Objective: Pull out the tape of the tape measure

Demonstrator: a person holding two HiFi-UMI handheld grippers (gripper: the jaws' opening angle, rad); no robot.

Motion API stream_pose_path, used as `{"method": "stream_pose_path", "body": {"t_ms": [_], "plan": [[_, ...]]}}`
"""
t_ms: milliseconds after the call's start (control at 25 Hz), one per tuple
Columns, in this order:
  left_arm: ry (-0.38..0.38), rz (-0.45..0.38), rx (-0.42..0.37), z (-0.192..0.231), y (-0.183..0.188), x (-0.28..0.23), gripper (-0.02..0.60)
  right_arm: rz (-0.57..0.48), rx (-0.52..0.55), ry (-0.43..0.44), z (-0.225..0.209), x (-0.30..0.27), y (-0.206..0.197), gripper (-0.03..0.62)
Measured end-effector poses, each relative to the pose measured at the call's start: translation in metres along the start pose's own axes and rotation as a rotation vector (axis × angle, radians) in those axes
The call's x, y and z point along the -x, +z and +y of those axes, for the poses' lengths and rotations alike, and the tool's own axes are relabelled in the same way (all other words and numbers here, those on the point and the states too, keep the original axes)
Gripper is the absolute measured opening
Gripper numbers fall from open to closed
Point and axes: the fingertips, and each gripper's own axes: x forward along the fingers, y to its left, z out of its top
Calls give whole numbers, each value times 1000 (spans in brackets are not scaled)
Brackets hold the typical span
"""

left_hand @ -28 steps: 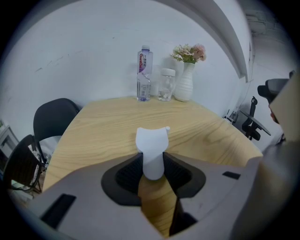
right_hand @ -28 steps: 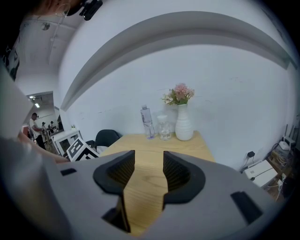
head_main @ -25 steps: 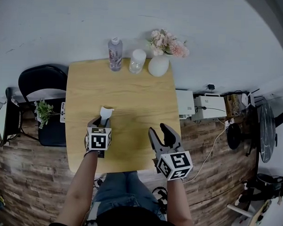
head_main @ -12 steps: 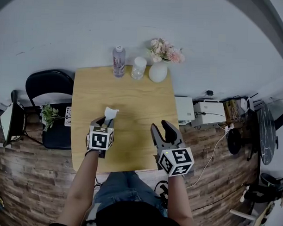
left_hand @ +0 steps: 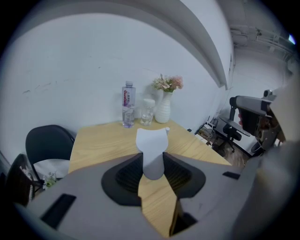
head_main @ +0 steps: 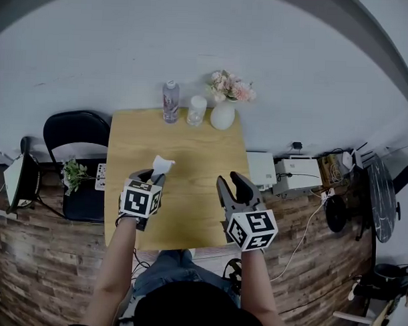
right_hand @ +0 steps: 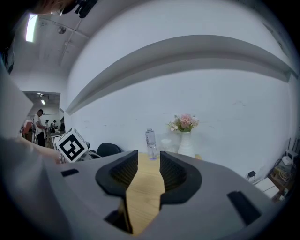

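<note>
The left gripper (head_main: pixel 150 178) is clamped on the white tape measure (left_hand: pixel 151 149) over the table (head_main: pixel 191 142), the right gripper (head_main: pixel 234 187), its empty jaws just narrowed, is left unclenched, and a light, hard, slippery case is expected, its springy tape best pinched at the end tab.

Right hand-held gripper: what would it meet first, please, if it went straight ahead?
Likely the bottle, in line with the gap of the right hand-held gripper, whose jaws have just been closing on nothing; depth is unclear, so the table may come first.
</note>
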Motion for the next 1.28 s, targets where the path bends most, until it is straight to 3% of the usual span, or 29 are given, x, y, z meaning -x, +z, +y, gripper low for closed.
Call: {"method": "stream_pose_path", "body": {"t_ms": [160, 360, 840, 1280], "plan": [[-44, 1, -29, -10, 17, 19, 140, -2, 38, 15, 3, 1, 10, 143], [-83, 28, -46, -20, 33, 42, 140, -8, 110, 101, 17, -4, 20, 141], [-85, 53, -126, -33, 55, 69, 140, 75, 296, 361, 69, -49, 14, 123], [-112, 53, -180, -49, 57, 83, 140, 117, 425, 503, 98, -65, 7, 87]]}}
